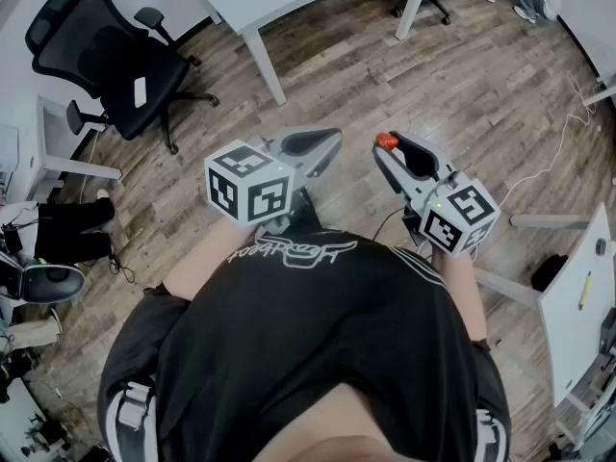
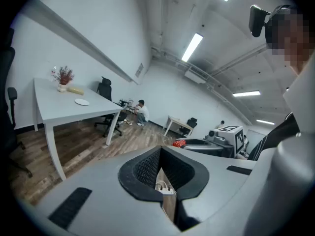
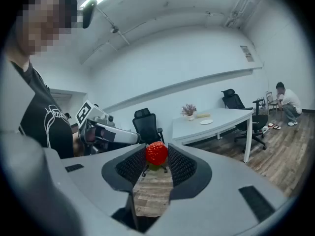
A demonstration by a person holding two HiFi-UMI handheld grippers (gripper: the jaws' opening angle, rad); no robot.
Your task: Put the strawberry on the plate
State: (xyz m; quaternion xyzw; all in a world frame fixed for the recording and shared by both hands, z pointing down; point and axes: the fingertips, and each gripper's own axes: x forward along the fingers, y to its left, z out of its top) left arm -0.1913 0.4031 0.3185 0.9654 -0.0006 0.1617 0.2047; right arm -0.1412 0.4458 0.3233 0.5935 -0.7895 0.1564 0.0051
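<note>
A red strawberry (image 3: 156, 153) sits between the pads of my right gripper (image 3: 156, 157), which is shut on it. In the head view the strawberry (image 1: 386, 141) shows at that gripper's tip (image 1: 388, 146), held in the air over the wooden floor in front of the person's chest. My left gripper (image 1: 330, 140) hovers beside it, jaws together with nothing in them (image 2: 160, 154). The small white plate (image 2: 81, 102) lies on a long white table (image 2: 51, 109) across the room. In the right gripper view the same plate (image 3: 206, 122) appears far beyond the strawberry.
A potted flower (image 2: 62, 77) and a flat box stand on the table near the plate. Black office chairs (image 1: 106, 56) and white table legs (image 1: 265, 65) stand around. A person (image 3: 288, 102) crouches on the floor far off. Another white desk (image 1: 577, 301) is at my right.
</note>
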